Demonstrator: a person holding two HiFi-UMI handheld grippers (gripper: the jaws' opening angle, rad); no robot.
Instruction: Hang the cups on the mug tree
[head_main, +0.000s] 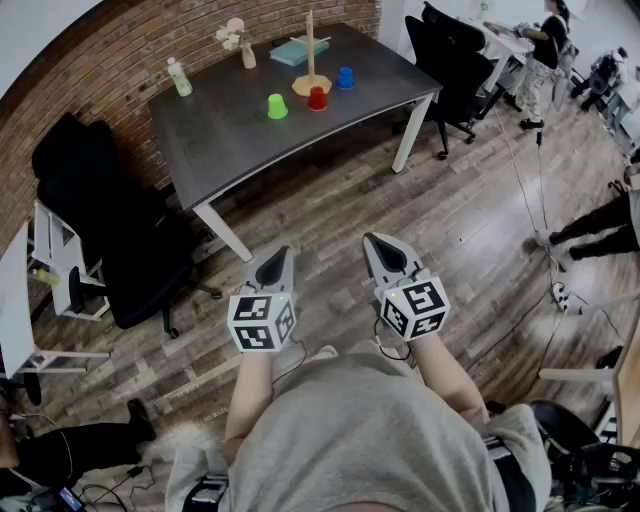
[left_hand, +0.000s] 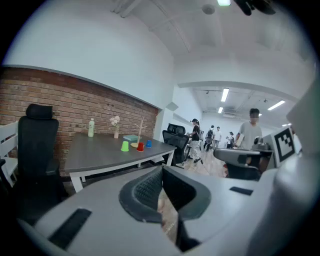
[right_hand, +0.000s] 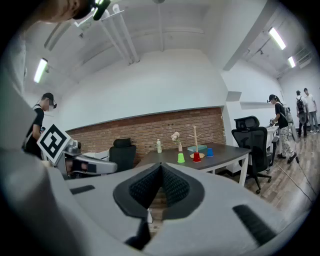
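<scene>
Cups, three of them, stand on the table (head_main: 230, 140) well ahead of me: a green cup (head_main: 277, 105), a red cup (head_main: 317, 98) touching the foot of the tree (head_main: 311, 50), and a blue cup (head_main: 345, 77) just beside it. My left gripper (head_main: 278, 258) and right gripper (head_main: 376, 245) hang over the floor, well short of the table, both with jaws pressed together on nothing. I judge the cups to be small, light plastic: stiff and hard to break, but smooth enough to slip. From here I can't make out handles, so I'd pinch the wall at the rim. The thin tree looks easy to tip.
</scene>
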